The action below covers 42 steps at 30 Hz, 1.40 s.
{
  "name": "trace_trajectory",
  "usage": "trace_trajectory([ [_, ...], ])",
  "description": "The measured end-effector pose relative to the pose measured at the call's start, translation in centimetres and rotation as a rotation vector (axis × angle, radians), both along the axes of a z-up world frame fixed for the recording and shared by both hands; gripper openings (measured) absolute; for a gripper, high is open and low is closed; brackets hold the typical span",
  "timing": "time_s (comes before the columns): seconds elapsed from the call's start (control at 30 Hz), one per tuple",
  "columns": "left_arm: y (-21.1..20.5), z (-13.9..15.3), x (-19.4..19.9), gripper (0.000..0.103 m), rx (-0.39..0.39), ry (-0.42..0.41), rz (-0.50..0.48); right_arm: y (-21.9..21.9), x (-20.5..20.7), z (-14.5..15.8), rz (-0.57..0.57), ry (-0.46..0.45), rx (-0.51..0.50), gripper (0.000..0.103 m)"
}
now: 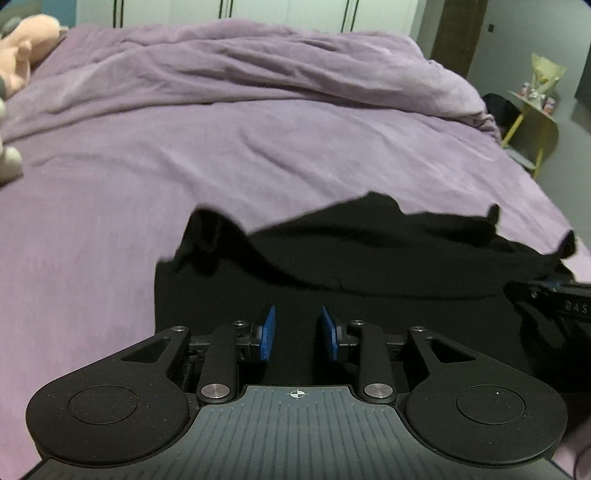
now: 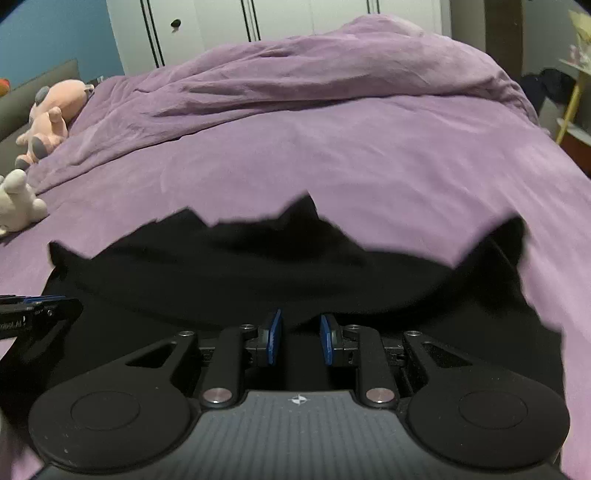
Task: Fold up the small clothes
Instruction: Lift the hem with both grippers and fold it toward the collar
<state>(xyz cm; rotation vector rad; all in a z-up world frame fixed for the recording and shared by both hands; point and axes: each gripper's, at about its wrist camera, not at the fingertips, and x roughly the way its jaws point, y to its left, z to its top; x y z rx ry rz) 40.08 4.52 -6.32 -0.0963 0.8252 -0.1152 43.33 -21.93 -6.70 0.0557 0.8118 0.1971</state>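
A black garment (image 1: 369, 258) lies rumpled on the purple bed cover (image 1: 258, 147), its far edge jagged and partly folded over. My left gripper (image 1: 299, 328) hovers over the garment's near left part, its blue pads (image 1: 267, 332) apart with only dark cloth showing behind the gap. In the right wrist view the same garment (image 2: 258, 273) spreads wide, and my right gripper (image 2: 300, 334) stands over its near middle with a gap between the pads. Each gripper shows at the other view's edge: the right gripper (image 1: 554, 284) and the left gripper (image 2: 40, 298).
A bunched purple duvet (image 2: 332, 66) fills the far half of the bed. A pink plush toy (image 2: 55, 110) and a white plush toy (image 2: 18, 206) lie at the left. A yellow side table (image 1: 535, 107) stands past the bed's right edge, with white wardrobe doors (image 2: 207, 22) behind.
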Motion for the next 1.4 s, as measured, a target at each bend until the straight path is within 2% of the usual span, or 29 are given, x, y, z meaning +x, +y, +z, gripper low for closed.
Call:
trace_trajectory([
  [0.1,-0.5,0.0,1.5,0.032,0.041,-0.020,0.048,0.4,3.1,0.0,-0.037,-0.025,-0.005,0.021],
  [0.23,-0.4,-0.6,2.4,0.042,0.001,-0.017,0.107,-0.6,6.2,0.3,-0.168,-0.067,0.057,0.022],
  [0.37,-0.4,-1.4,2.3,0.045,0.011,-0.037,0.093,-2.6,5.5,-0.2,-0.236,-0.035,0.200,0.022],
  [0.47,-1.1,-0.8,1.8,0.045,0.037,-0.046,0.078,-2.5,2.3,0.5,-0.186,-0.076,0.191,0.023],
  [0.53,-1.4,-0.3,0.6,0.046,0.005,-0.061,0.002,-2.0,0.0,1.1,-0.145,-0.114,0.167,0.023],
  [0.6,-1.7,-0.3,-0.7,0.047,0.012,-0.066,-0.051,-1.7,-2.1,1.6,-0.122,-0.159,0.172,0.024],
  [0.7,-2.3,-1.0,-1.9,0.048,0.064,-0.075,-0.113,0.2,-1.4,1.2,-0.028,-0.109,0.123,0.024],
  [0.77,-2.9,-1.3,-1.0,0.048,0.103,-0.071,-0.127,1.4,0.0,0.3,-0.011,-0.063,0.093,0.024],
  [0.83,-2.8,-1.3,0.9,0.050,0.084,-0.051,-0.107,2.3,1.8,-0.4,0.003,-0.044,0.100,0.024],
  [0.9,-2.7,-1.2,3.2,0.049,0.060,-0.039,-0.055,3.2,3.1,-0.8,-0.026,-0.059,0.056,0.024],
  [1.0,-2.6,-1.6,6.1,0.047,0.091,-0.041,0.030,3.3,4.5,-1.3,-0.077,-0.106,0.052,0.021],
  [1.07,-2.5,-1.9,7.1,0.052,0.101,-0.058,0.082,3.1,4.8,-1.9,-0.111,-0.139,0.065,0.021],
  [1.23,-1.8,-2.7,6.3,0.055,0.060,-0.101,0.106,3.2,3.9,-2.8,-0.112,-0.206,0.058,0.022],
  [1.33,-1.4,-2.2,5.1,0.055,0.059,-0.070,0.106,2.4,3.4,-2.0,-0.114,-0.180,0.094,0.022],
  [1.4,-1.0,-2.0,4.0,0.055,0.048,-0.058,0.107,1.1,1.6,-1.7,-0.132,-0.143,0.155,0.026],
])
